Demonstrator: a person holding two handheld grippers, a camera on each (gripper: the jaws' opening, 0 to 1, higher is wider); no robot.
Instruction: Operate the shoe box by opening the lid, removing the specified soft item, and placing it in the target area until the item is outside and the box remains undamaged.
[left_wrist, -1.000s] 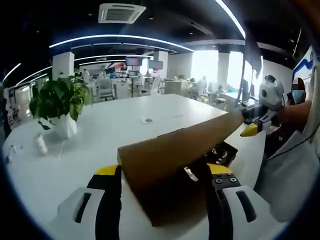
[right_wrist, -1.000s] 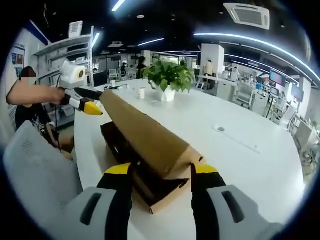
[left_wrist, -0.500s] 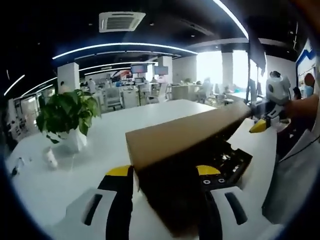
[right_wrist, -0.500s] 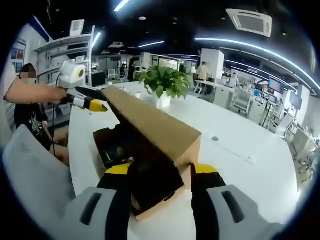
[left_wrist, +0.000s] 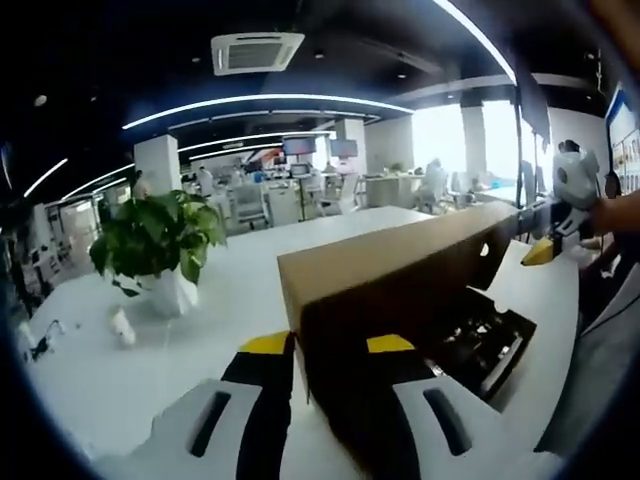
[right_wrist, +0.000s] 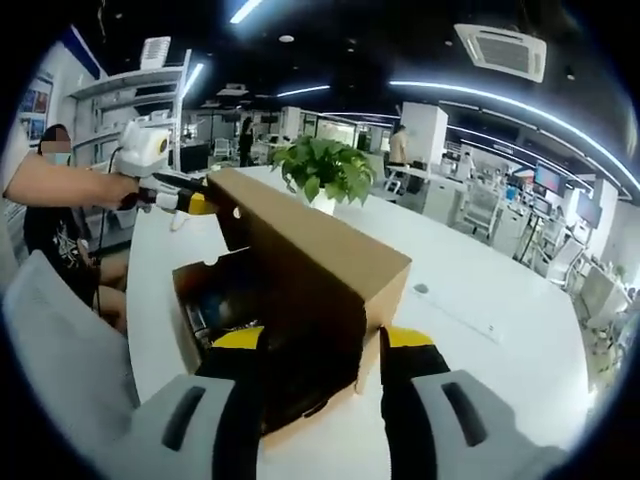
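Lid (right_wrist: 310, 255) raised, both grippers' fingers (right_wrist: 245, 400) clamping it

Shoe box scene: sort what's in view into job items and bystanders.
Job items: shoe box; its raised lid; dark contents inside, not identifiable; left gripper; right gripper.

Bystanders: potted plant; small white object beside it; white table.

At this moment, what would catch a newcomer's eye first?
The brown cardboard lid of the shoe box, raised steeply between both grippers, each gripping one end. Beneath it, dark contents lie in the open box. Behind, a potted plant stands on the white table.
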